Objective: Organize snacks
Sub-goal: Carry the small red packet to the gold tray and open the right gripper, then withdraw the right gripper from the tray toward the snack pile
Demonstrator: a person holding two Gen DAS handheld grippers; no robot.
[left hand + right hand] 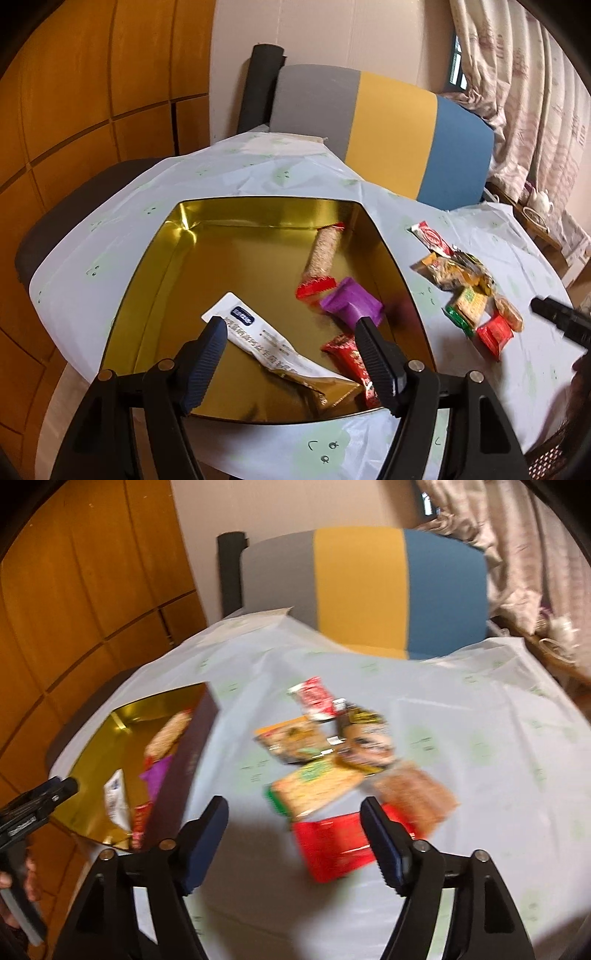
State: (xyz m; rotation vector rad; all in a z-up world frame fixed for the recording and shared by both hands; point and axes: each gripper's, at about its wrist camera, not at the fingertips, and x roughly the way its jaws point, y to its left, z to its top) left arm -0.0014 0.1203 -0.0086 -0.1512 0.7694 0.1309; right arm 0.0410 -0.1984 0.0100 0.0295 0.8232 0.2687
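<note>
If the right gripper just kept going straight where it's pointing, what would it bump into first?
Probably the red snack packet. It lies on the tablecloth just ahead of the open right gripper, partly behind one finger. The picture is blurred, so depth is uncertain.

Left gripper (291,334) low in view, jaws wide apart, nothing pressed between the pads, hanging over a gold tin (229,254). Inside the tin: white sachet (258,336) toward 7 o'clock, red wrapper (351,356) at 5 o'clock behind the right finger, purple packet (351,304) just beside it, sesame bar (323,256) toward 1 o'clock. At 3 o'clock of the tin, loose snack pile (467,288) on pale tablecloth (258,166). Right gripper (561,321) tip at the far 3 o'clock edge. Striped chair (388,129) at 12 o'clock.
</note>
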